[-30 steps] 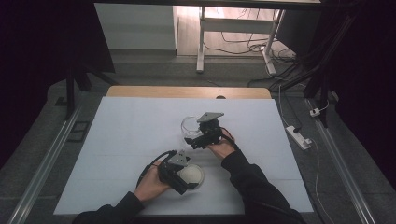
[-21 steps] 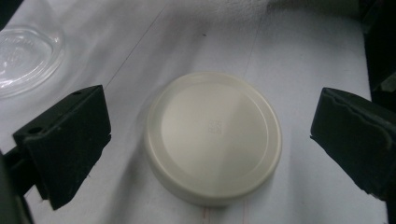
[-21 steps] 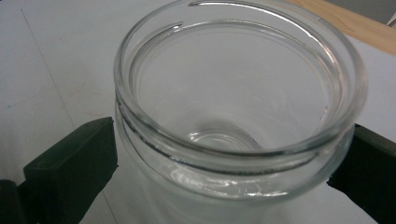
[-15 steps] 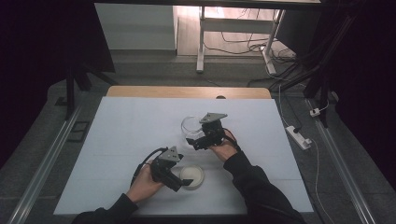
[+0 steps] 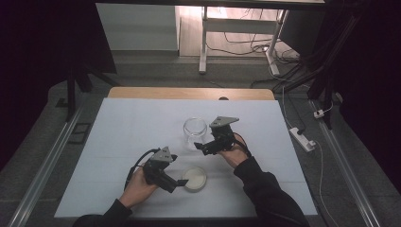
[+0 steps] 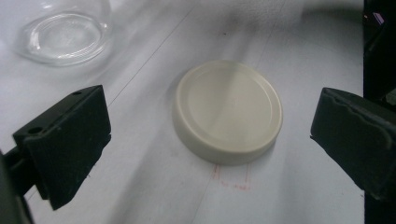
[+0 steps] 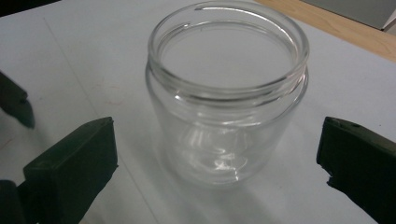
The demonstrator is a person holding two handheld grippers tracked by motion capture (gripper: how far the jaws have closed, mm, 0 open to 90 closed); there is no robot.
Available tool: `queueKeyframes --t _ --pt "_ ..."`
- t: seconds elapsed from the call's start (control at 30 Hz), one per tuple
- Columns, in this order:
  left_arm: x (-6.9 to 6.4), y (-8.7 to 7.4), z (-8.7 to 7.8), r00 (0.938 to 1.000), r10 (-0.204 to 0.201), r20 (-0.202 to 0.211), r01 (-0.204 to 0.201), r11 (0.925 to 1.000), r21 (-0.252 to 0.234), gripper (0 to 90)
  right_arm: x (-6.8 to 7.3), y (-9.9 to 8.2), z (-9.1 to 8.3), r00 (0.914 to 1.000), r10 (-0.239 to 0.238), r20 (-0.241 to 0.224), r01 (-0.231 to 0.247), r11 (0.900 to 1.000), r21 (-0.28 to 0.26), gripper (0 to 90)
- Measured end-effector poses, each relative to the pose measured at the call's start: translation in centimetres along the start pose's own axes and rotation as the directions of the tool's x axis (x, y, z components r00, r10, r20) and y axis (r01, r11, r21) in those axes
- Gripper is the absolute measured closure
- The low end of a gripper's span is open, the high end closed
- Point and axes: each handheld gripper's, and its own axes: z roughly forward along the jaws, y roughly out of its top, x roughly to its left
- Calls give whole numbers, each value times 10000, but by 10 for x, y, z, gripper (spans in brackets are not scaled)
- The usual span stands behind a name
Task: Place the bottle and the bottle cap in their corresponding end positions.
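Between the spread jaws of the left gripper (image 6: pixel 210 140), a cream lid (image 6: pixel 228 111) is lying flat on the white table (image 5: pixel 123 137), touching neither jaw. Ahead of the right gripper (image 7: pixel 217 163), whose jaws are also standing wide, a clear glass jar (image 7: pixel 226 93) is sitting upright and uncapped.

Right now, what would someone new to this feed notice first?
Probably the empty glass jar, lidless and upright on the white table, framed by the open right gripper. Next, its cream lid lying flat nearer the person, between the open jaws of the left gripper. Neither gripper touches anything.
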Motion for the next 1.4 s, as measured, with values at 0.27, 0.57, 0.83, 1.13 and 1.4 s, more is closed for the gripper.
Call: queueKeyframes --t 0.27,0.57,0.83,1.13,1.4 --pt "0 -10 -15 9993 -239 -304 236 9997 -88 0 10 -5 -13 9999 41 -147 -40 10000 17 0" --pt "0 -26 -37 9956 -628 -701 606 9976 -320 0 24 -14 -32 9993 -156 -340 154 9999 -65 0" --pt "-2 -43 -59 9881 -1089 -1083 1020 9925 -674 0 31 -28 -53 9993 -37 -363 31 9998 -175 0" --pt "-6 -61 -79 9768 -1509 -1518 1377 9860 -938 0 36 -48 -78 9999 -41 -101 39 9997 -223 0" --pt "-9 -78 -96 9630 -1906 -1904 1714 9787 -1130 0 35 -67 -109 9991 206 369 -191 9991 -384 0"
